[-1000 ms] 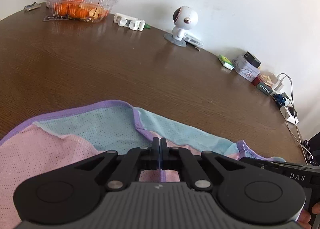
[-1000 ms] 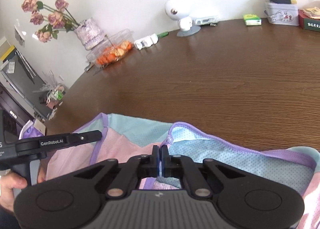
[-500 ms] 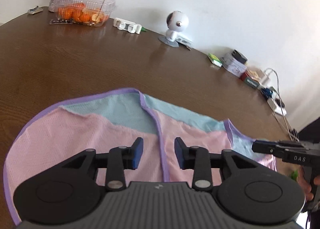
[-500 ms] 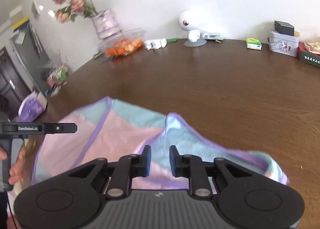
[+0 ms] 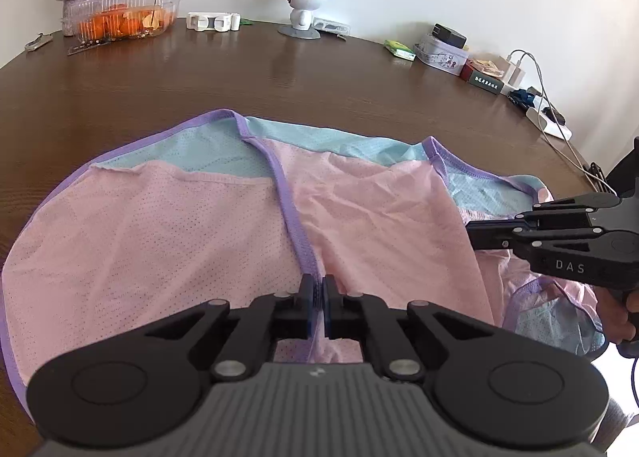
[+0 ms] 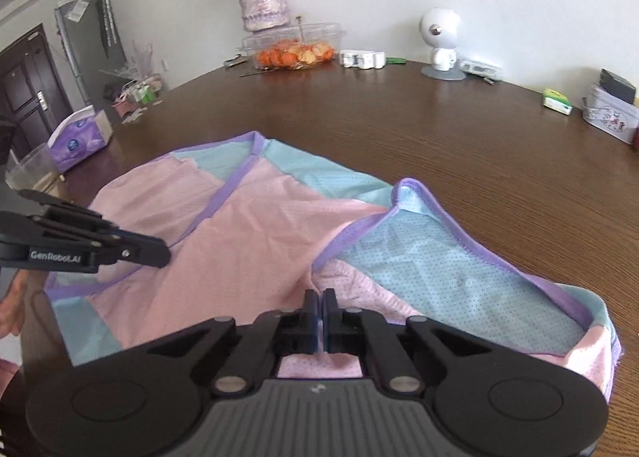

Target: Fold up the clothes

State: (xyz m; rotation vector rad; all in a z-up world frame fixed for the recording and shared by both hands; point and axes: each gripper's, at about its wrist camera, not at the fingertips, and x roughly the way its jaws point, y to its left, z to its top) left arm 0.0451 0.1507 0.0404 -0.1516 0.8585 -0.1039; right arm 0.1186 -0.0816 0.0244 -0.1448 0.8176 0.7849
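A pink and light-blue mesh garment with purple trim lies spread on the brown round table; it also shows in the right wrist view. My left gripper is shut on the garment's near edge at the purple trim strip. My right gripper is shut on the garment's near pink edge, beside a folded-over blue flap. The right gripper shows at the right of the left wrist view, and the left gripper at the left of the right wrist view.
Along the table's far edge stand a clear box of oranges, a white round camera, a white clip, a tin, small boxes and chargers with cables. A vase of flowers and a tissue pack lie left.
Both grippers were shut a second ago, opened half a second ago, and are now shut again on the garment's near edge. The garment lies flatter and more spread out.
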